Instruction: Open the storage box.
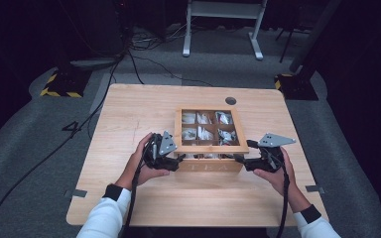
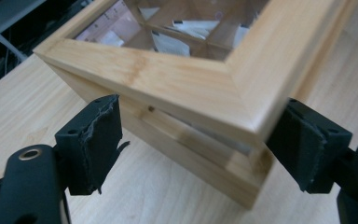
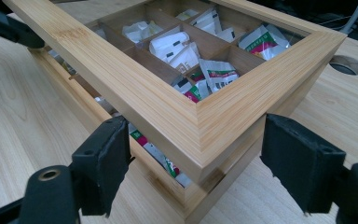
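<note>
A wooden tea box (image 1: 211,166) stands at the table's middle, and its window-framed lid (image 1: 211,148) is tilted up at the near edge, leaving a gap above the box body. Tea sachets (image 3: 176,45) fill the compartments under the lid. My left gripper (image 1: 178,157) clasps the lid's near left corner (image 2: 191,88), with one pad (image 2: 98,140) on each side of it. At the near right corner (image 3: 223,126), my right gripper (image 1: 239,158) holds the lid the same way. Sachets (image 3: 161,161) show through the gap below the lid.
The box sits on a light wooden table (image 1: 129,114) with a round cable hole (image 1: 230,100) behind it. Beyond the table are a white desk frame (image 1: 223,29), floor cables (image 1: 144,44) and yellow-black striped stand bases (image 1: 59,87).
</note>
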Action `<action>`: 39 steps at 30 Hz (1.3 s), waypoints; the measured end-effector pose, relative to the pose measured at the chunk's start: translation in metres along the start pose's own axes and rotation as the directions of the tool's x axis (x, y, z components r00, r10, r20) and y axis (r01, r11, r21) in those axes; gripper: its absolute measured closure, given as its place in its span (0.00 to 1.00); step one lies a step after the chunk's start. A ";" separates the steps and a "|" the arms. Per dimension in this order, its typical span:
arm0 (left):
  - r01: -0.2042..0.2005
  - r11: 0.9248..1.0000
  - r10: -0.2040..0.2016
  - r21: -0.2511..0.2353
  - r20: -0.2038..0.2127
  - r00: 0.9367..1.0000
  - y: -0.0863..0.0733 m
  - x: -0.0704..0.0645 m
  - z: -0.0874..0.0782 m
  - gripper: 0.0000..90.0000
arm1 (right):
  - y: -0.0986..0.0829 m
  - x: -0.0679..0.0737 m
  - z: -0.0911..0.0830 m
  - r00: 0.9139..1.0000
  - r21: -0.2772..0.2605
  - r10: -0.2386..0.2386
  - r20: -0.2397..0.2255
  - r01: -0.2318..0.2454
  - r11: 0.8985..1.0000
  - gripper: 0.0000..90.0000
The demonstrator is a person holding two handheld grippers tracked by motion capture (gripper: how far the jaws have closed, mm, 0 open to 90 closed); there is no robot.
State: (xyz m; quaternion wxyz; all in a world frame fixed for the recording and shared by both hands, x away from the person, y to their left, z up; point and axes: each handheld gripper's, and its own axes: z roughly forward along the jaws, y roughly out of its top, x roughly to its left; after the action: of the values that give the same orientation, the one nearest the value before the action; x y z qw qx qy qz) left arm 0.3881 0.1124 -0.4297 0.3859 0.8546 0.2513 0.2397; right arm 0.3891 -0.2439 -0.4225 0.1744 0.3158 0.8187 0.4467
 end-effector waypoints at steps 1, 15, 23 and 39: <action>-0.007 1.000 0.007 -0.009 0.005 1.000 0.003 0.001 0.004 0.24 | 0.000 0.000 0.000 1.000 0.003 -0.001 0.000 0.001 1.000 0.27; -0.096 0.995 0.094 -0.023 -0.076 0.993 0.019 -0.001 0.005 0.22 | 0.004 -0.004 -0.005 0.999 -0.046 0.043 -0.015 -0.044 0.998 0.29; -0.096 0.994 0.092 -0.048 -0.081 0.992 0.027 0.004 0.002 0.24 | 0.004 -0.009 -0.014 0.999 -0.063 0.048 -0.006 -0.048 0.997 0.30; -0.101 0.991 0.097 -0.082 -0.057 0.994 0.053 0.021 -0.007 0.47 | -0.032 -0.045 -0.046 0.988 -0.026 0.099 0.117 -0.097 0.995 0.30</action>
State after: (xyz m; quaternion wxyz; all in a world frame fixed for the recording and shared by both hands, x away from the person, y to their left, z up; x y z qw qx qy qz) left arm 0.4129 0.0980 -0.3795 0.4029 0.8422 0.2083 0.2915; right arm 0.3849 -0.3150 -0.4244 0.2037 0.3797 0.7859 0.4435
